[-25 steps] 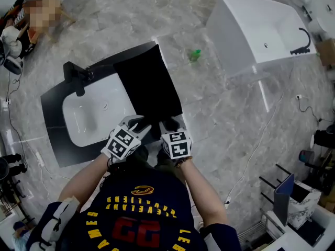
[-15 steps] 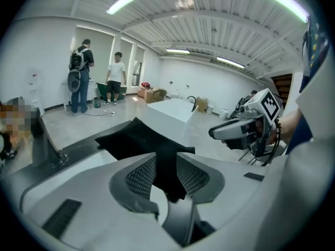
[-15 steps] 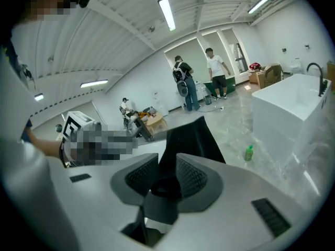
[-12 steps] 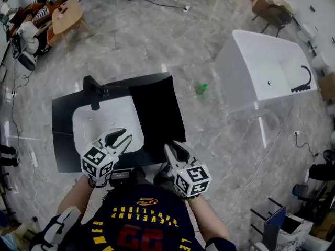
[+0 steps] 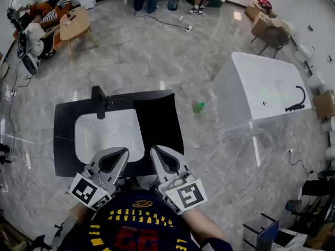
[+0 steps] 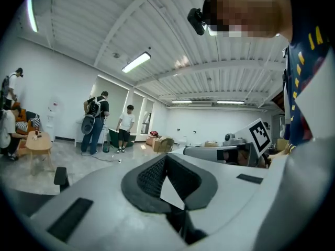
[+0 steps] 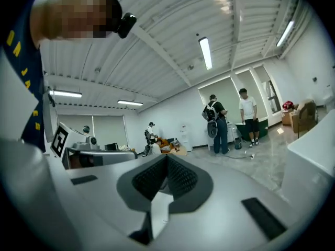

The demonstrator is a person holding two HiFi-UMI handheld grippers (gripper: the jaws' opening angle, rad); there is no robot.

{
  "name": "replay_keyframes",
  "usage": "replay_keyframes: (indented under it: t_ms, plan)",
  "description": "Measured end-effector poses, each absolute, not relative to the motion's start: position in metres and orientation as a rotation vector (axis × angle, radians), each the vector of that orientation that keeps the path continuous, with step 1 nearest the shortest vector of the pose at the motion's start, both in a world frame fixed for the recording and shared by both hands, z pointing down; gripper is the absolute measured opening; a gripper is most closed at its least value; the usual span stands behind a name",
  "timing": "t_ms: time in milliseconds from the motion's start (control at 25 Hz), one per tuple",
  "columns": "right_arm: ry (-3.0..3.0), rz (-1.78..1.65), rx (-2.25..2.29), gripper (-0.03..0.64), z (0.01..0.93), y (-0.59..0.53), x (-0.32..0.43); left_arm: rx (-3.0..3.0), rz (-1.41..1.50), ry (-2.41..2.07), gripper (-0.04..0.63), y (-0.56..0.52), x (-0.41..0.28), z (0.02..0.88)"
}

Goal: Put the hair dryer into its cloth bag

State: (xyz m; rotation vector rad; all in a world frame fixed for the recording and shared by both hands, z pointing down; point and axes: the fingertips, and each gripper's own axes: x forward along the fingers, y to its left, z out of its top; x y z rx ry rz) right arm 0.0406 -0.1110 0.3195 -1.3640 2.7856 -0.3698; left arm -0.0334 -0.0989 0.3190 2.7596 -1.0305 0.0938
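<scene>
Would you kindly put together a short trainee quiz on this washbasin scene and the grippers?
1. True or false: the left gripper holds a hair dryer.
2. In the head view, the black cloth lies on which side of the white basin? A) left B) right C) inside it
3. Fill in: the small green object lies on the ____.

Key: 1 false, its jaws have just closed with nothing between them; 2 B; 3 floor.

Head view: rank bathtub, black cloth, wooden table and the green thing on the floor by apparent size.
1. bathtub
2. black cloth
3. wooden table
4. green thing
The table stands farther off, so its rank holds only as seen.
</scene>
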Motion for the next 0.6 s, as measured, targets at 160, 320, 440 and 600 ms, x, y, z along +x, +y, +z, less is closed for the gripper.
replay_keyframes:
  t_ms: [160, 320, 440, 600]
  plan:
    - [2.783, -0.365, -1.384, 0.008, 0.323, -0.103, 0.025, 2.731, 0.094, -0.985, 0.003, -0.090, -0.025, 0.331]
    - [2.781, -0.352, -1.407, 0.008, 0.327, -0.100, 0.020, 2.697, 0.095, -0.923, 0.003, -0.088, -0.023, 0.340]
    - [2.760, -0.318, -1.431, 0.008, 0.323, -0.097, 0.021, 2.690, 0.099, -0.913, 0.003, -0.086, -0.024, 0.340]
    - [2.779, -0.346, -1.456, 0.008, 0.328, -0.094, 0.022, 2.712, 0.094, -0.900, 0.003, -0.088, -0.021, 0.339]
